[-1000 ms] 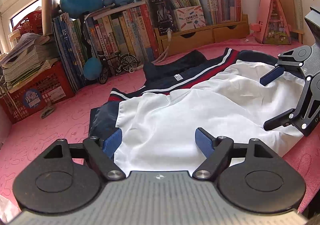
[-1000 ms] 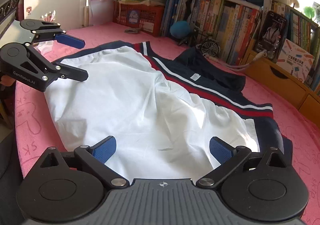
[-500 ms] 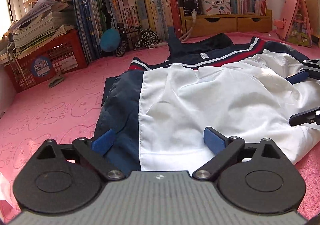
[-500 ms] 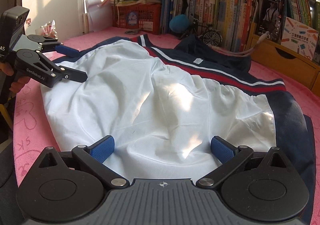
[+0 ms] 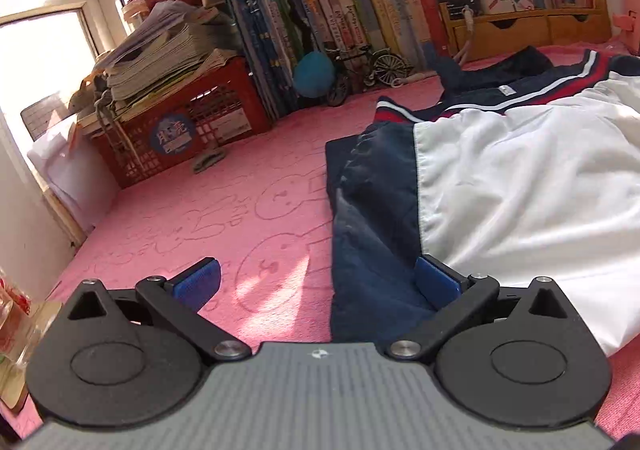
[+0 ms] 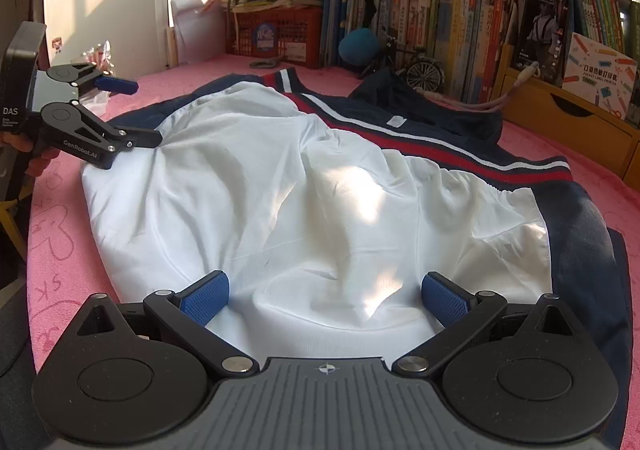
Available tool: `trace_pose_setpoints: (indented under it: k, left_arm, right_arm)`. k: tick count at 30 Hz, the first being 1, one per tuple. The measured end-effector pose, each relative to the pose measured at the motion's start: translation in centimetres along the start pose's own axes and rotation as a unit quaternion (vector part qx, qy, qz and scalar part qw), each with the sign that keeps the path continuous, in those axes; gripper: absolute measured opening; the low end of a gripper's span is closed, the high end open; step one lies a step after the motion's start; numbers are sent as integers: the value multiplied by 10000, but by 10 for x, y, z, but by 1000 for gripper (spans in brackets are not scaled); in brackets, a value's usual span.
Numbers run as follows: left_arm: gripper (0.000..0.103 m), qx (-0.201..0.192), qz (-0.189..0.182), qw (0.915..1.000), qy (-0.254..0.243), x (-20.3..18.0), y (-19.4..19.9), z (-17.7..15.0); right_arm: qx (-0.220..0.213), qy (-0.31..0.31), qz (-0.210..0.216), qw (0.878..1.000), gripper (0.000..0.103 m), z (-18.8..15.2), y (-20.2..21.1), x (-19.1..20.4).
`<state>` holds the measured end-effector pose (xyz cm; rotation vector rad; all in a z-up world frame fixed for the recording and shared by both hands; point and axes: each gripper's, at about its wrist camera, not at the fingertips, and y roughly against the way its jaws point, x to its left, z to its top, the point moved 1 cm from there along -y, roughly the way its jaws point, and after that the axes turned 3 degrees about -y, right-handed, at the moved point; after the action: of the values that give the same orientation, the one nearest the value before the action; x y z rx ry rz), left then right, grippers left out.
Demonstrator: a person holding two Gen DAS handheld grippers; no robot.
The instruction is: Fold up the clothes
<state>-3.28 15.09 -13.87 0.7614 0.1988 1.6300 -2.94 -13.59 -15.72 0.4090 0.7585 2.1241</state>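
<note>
Pink plush cloth, stamped with faint cartoon outlines, covers the whole work surface in front of you; at its far left edge a red plastic lattice crate carries a slumped stack of paper magazines, and beside it a row of upright books runs rightward along the back, with a small metal model bicycle standing at their feet and a pale wooden drawer box further right; your left gripper sits low over the cloth with its jaws spread wide, having just been opening; its ribbed blue pads are apart, the left one above bare pink cloth and the right one at the seam where navy meets white, and the navy edge lies between them without being pinched; the jacket lies spread flat in the middle of the surface, smooth thin white fabric rumpled into soft ridges, bordered by a dark navy panel and a ribbed hem striped red, white and navy; in the right wrist view your left gripper shows at the jacket's far left corner, a hand behind it; your right gripper hangs at the near white edge, its textured blue fingers wide apart and clamped on nothing.
</note>
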Motion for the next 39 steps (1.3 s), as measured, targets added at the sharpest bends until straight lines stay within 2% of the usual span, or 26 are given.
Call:
trace_pose_setpoints:
  k: [2,4,8,11,13,15,18,20,21,22,23,24,26,28,31,32,34,35,36,37,38,39]
  left_arm:
    - [103,152,99,9994,310,15,-5,-2]
    - [103,188,215,9989,370,20,-5,2]
    - [100,-176,344,9991,184,15,7,22]
    - [100,-573,0,9978,322,10,19,44]
    - [100,-828,-375,9951,384,3,28,59]
    - [100,-992,-775,9915,324,-10,32,72]
    - [100,-1111,-1049,9883,18,-34,24,80]
    - [100,-1051,-1020,9891,-172,-48,9,80]
    - [96,-968,-995,9901,-201,-51,0,78]
    - [92,-886,-971,9911,-230,-53,-8,77]
    - [83,-802,-941,9920,-258,-55,-17,75]
    - [79,-687,-799,9941,-274,-54,-26,72]
    - [79,-548,-398,9972,-320,-43,-43,64]
    - [80,-287,-30,9993,-241,-27,-60,57]
    - [80,-345,-289,9983,360,4,-59,62]
    - [79,-365,-380,9971,554,14,-59,63]
    - [86,-444,-769,9942,615,13,-62,74]
    - [95,-483,-963,9921,646,12,-64,80]
    - [97,-522,-1156,9896,676,12,-66,85]
    - [97,-554,-1344,9869,703,11,-68,90]
    - [97,-423,-1413,9870,641,6,-77,94]
    - [88,-260,-1400,9882,557,-2,-87,95]
  right_arm:
    - [2,-3,3,10000,103,-1,-1,0]
    - [4,-6,8,10000,103,-1,-1,-1]
    - [1,-2,2,10000,103,-1,-2,0]
    - [-2,0,0,10000,103,-1,-1,0]
    - [-16,22,-28,10000,103,-2,-1,1]
    - [3,19,-147,9999,103,1,4,3]
    - [-96,-80,-306,9995,103,10,15,5]
    - [-390,-189,-363,9984,103,19,25,1]
    - [-422,-254,-405,9980,103,23,25,-2]
    - [-431,-321,-448,9975,103,27,24,-6]
    - [-358,-429,-573,9968,103,29,20,-14]
    - [-270,-544,-712,9956,103,31,14,-22]
    - [-133,-760,-1052,9914,101,34,6,-41]
    - [-64,-978,-1667,9811,98,33,2,-67]
    - [-112,-1584,-2471,9559,98,30,10,-104]
    - [-253,-1792,-2376,9544,98,31,16,-112]
    - [-579,-1952,-2029,9578,99,37,27,-121]
    - [-633,-1909,-1920,9606,100,42,27,-122]
    - [-637,-1831,-1872,9630,100,50,23,-121]
    - [-564,-1752,-1825,9658,100,56,14,-121]
    - [-477,-1674,-1777,9686,101,62,4,-121]
    - [-363,-1660,-1764,9696,101,66,-6,-123]
